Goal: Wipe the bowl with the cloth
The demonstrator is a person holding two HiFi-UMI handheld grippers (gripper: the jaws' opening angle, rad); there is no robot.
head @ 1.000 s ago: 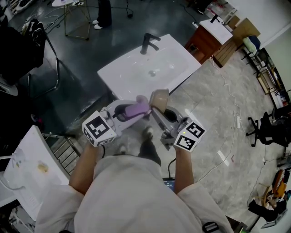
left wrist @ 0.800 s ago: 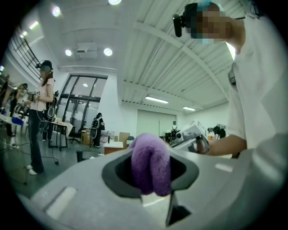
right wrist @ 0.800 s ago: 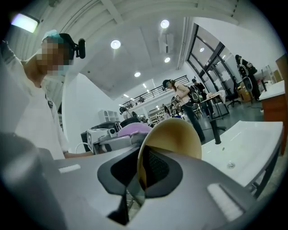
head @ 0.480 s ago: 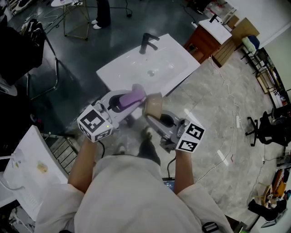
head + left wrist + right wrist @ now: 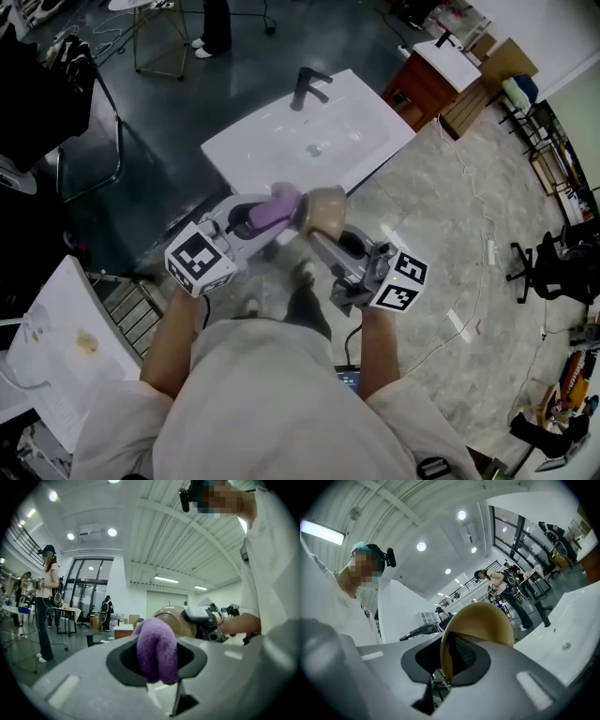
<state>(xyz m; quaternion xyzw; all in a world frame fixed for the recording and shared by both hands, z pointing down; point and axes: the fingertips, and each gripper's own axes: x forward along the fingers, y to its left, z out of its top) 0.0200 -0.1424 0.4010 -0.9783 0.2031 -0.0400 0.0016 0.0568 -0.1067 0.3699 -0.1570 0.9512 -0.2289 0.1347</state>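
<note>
I hold both tools in the air in front of my chest, over the floor near a white sink. My left gripper (image 5: 272, 210) (image 5: 157, 660) is shut on a folded purple cloth (image 5: 275, 208) (image 5: 157, 648). My right gripper (image 5: 323, 234) (image 5: 447, 660) is shut on the rim of a tan bowl (image 5: 323, 208) (image 5: 480, 625). In the head view the cloth's end presses against the bowl's left side. The bowl (image 5: 176, 619) shows just behind the cloth in the left gripper view, with the right tool beyond it.
A white sink counter (image 5: 356, 145) with a dark faucet (image 5: 307, 89) stands just ahead. A white table (image 5: 52, 328) is at the lower left. Wooden furniture (image 5: 441, 80), an office chair (image 5: 548, 267) and cables lie to the right. People stand in the background.
The cloth had drawn up and away to the left of the bowl half a second ago. It has since come back right and touches the bowl again. The bowl has shifted slightly up and right.
</note>
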